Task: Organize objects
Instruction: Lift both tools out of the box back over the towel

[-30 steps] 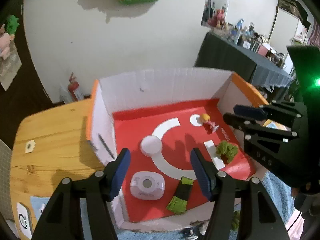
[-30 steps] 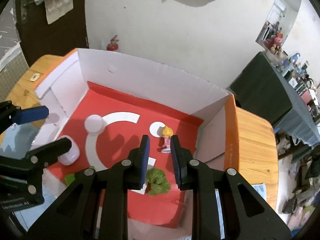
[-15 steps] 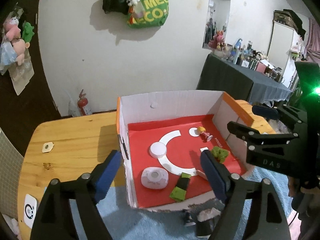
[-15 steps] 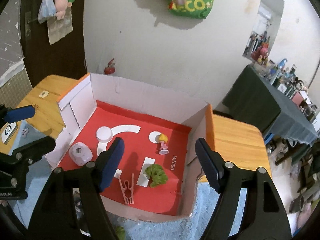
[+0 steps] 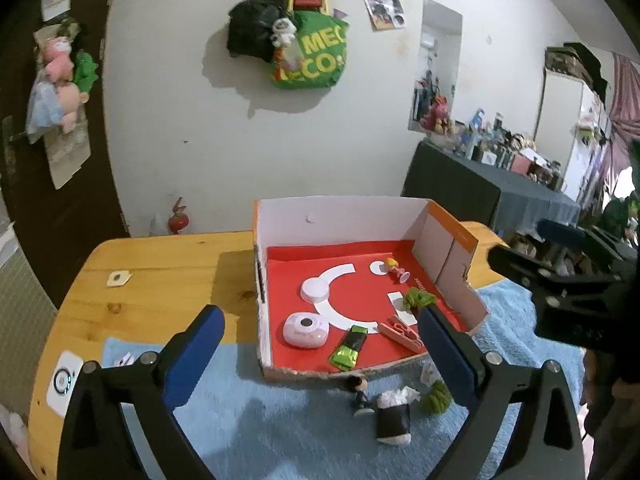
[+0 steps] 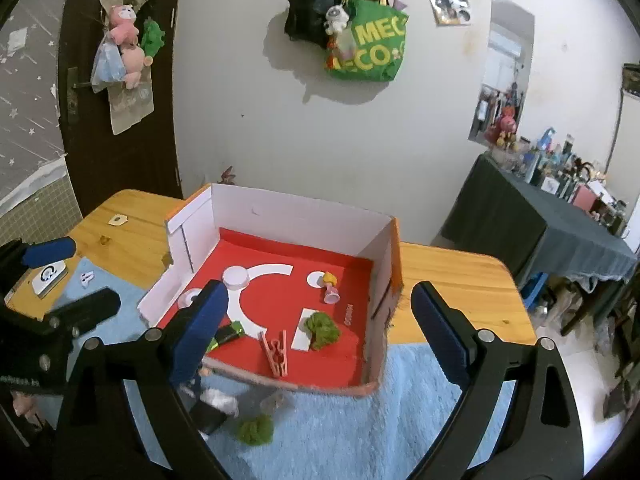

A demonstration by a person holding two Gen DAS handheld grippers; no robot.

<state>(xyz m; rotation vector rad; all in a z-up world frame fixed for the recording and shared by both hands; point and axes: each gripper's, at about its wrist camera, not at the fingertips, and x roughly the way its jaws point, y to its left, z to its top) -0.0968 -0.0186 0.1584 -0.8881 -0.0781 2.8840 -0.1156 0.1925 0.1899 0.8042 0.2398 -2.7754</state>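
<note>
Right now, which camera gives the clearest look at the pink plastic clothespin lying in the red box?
The right wrist view: the pink plastic clothespin lies whole and unobstructed there. In the left wrist view the clothespin also shows, but the left gripper's blue finger pad crowds its end.

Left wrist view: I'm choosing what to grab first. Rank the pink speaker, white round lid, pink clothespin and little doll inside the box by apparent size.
1. Pink speaker
2. Pink clothespin and white round lid: too alike to rank
3. Little doll, though it lies farthest back
</note>
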